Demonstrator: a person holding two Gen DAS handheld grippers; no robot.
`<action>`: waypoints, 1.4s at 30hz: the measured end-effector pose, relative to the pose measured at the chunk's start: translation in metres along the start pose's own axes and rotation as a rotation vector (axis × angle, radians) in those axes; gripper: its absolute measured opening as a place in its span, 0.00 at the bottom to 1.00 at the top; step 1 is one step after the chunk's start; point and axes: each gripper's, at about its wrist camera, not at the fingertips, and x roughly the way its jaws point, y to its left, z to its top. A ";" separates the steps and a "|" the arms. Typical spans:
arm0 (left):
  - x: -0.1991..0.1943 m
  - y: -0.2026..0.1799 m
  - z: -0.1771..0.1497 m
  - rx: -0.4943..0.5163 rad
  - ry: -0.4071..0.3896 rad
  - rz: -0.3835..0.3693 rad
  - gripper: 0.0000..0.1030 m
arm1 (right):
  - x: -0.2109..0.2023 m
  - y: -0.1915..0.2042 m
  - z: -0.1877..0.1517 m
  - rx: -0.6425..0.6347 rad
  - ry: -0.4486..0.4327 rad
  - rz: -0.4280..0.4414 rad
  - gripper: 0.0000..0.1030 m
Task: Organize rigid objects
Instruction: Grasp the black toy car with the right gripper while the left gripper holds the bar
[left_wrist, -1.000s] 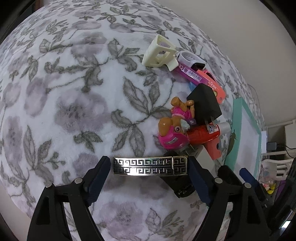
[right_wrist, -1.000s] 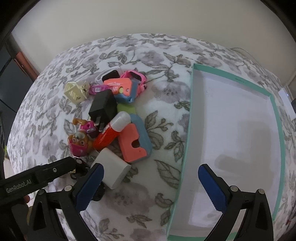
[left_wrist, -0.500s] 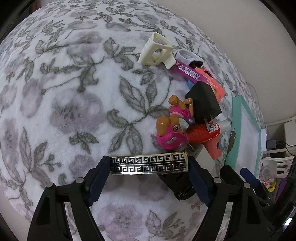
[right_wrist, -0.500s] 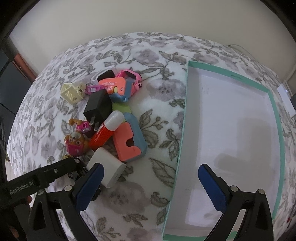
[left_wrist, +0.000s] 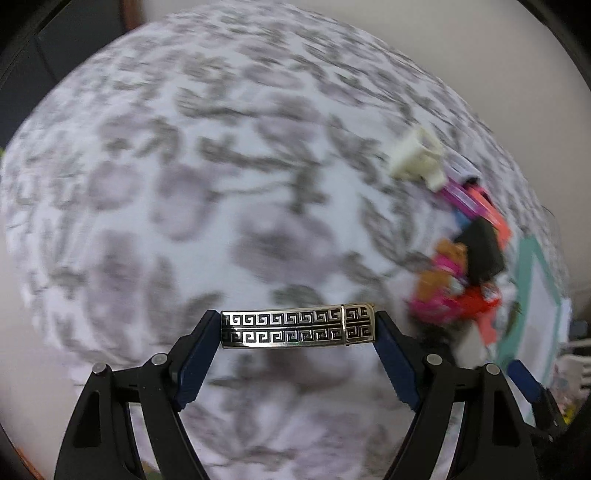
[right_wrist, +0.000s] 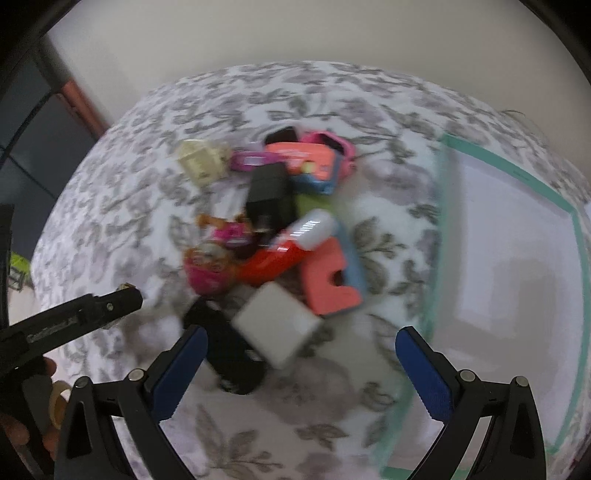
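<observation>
A soft, fleecy floral blanket (right_wrist: 122, 206), white with grey leaves and mauve blooms, carries everything. Toward its right edge lies a shallow rectangular tray (right_wrist: 574, 236) with a teal rim and a smooth white floor. Near the blanket's middle sits a jumble of hard plastic toys (right_wrist: 280, 229): a coral block with a notch (right_wrist: 328, 280), a matte black charger (right_wrist: 269, 199), a glossy red tube with a white cap (right_wrist: 280, 254), a flat white box (right_wrist: 277, 325), a pink puppy figure (right_wrist: 210, 266) and a cream lattice cube (right_wrist: 195, 162).

The left gripper (left_wrist: 298, 328) is clamped end to end on a polished metal buckle (left_wrist: 297, 326), a slim bar stamped with a Greek-key pattern, held clear above the blanket. The right gripper (right_wrist: 299, 365) stands wide apart with nothing between its blue ribbed pads, over the blanket beside the tray's left rim.

Compared with a second ago, both views are smeared by motion; the left view now takes in more bare blanket, with the toys pushed toward its right side, and the right view seems to have slid left off the tray.
</observation>
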 end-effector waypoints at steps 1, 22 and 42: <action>-0.003 0.006 0.000 -0.011 -0.013 0.021 0.80 | 0.002 0.004 0.000 -0.005 0.001 0.017 1.00; 0.007 0.032 -0.009 -0.025 0.021 0.004 0.80 | 0.017 0.064 -0.018 -0.208 0.073 0.134 0.65; 0.018 0.024 -0.008 0.002 0.027 0.018 0.81 | 0.036 0.071 -0.026 -0.345 0.068 -0.093 0.37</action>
